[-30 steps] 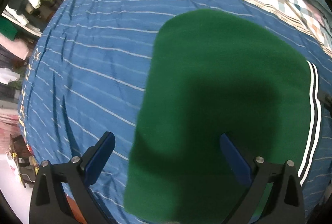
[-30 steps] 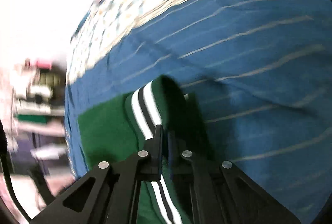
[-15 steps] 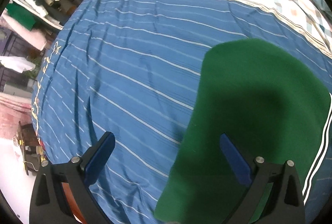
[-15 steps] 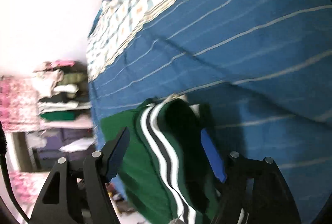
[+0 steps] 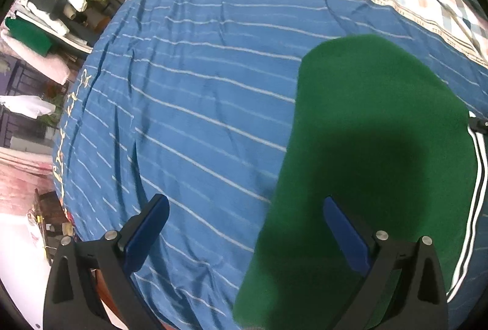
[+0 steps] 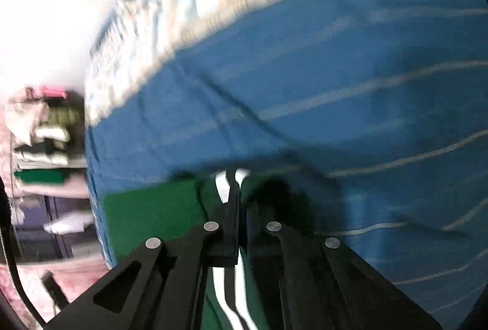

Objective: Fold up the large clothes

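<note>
On the blue striped bedspread the green garment lies folded flat toward the right side of my left view, its white-and-black striped trim running along the far right edge. My left gripper hovers above it with its jaws spread wide and nothing between them, one blue pad over bare bedspread and the other over the green cloth; I judge it is kept free so it can smooth or take a corner next. My right gripper is pressed together on the striped trim at the garment's edge, which I read as a hold for carrying that edge over into the next fold. Half a second ago the right jaws stood apart around the bunched trim; now they have clamped on it. In the left view the garment sits about where it did then, while a second ago it filled far more of the middle.
</note>
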`<action>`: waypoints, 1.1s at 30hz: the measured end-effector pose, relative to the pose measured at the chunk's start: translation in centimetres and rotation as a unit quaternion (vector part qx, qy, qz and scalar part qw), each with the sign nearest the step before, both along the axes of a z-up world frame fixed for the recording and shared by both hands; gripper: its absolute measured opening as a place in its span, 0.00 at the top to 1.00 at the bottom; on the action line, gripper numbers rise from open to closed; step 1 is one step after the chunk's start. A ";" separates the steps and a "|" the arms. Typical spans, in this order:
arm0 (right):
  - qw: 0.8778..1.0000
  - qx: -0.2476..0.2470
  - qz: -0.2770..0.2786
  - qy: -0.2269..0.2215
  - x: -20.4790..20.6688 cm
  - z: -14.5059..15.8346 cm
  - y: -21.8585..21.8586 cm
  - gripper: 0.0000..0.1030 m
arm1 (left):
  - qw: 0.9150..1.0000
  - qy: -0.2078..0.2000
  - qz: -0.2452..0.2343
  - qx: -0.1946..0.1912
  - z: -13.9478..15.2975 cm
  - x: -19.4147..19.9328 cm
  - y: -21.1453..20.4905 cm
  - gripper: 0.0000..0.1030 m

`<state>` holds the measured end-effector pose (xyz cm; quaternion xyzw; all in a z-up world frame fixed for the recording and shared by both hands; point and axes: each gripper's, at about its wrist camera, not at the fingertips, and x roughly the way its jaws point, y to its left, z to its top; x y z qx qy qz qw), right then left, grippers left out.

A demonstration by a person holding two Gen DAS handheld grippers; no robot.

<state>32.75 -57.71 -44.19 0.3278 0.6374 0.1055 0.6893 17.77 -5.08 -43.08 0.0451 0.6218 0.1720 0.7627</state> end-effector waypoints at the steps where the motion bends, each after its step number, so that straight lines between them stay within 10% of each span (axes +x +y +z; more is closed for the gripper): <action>1: 1.000 0.010 0.017 0.006 0.1 -0.5 0.5 0.97 | 1.000 0.000 0.002 -0.001 0.1 -0.2 0.1 0.00; 7: 0.997 0.069 0.037 0.011 -3.1 1.9 -2.0 0.78 | 1.000 0.011 0.020 -0.009 -0.1 -2.4 1.3 0.00; 9: 0.996 0.079 0.031 0.022 -6.0 2.1 -3.5 0.34 | 0.999 0.019 0.027 -0.015 -0.4 -3.3 1.6 0.00; 11: 0.994 0.098 0.030 0.046 -9.4 1.4 -4.1 0.27 | 0.999 0.027 0.029 -0.016 -0.7 -4.1 1.5 0.00; 16: 0.984 0.139 0.048 0.099 -14.6 -1.7 -3.2 0.27 | 0.998 0.048 0.028 -0.019 -1.8 -5.3 1.2 0.00; 22: 0.977 0.206 0.053 0.028 -15.1 -0.4 -0.8 0.27 | 0.998 0.043 0.029 -0.021 -1.5 -5.7 1.0 0.00; 29: 0.982 0.154 0.086 0.063 -13.9 -4.5 1.8 0.28 | 0.999 0.033 0.023 -0.024 -0.9 -5.6 0.5 0.00; 33: 0.987 0.126 0.089 0.033 -13.8 -3.5 3.8 0.68 | 0.999 0.031 0.020 -0.019 -0.7 -5.9 0.5 0.00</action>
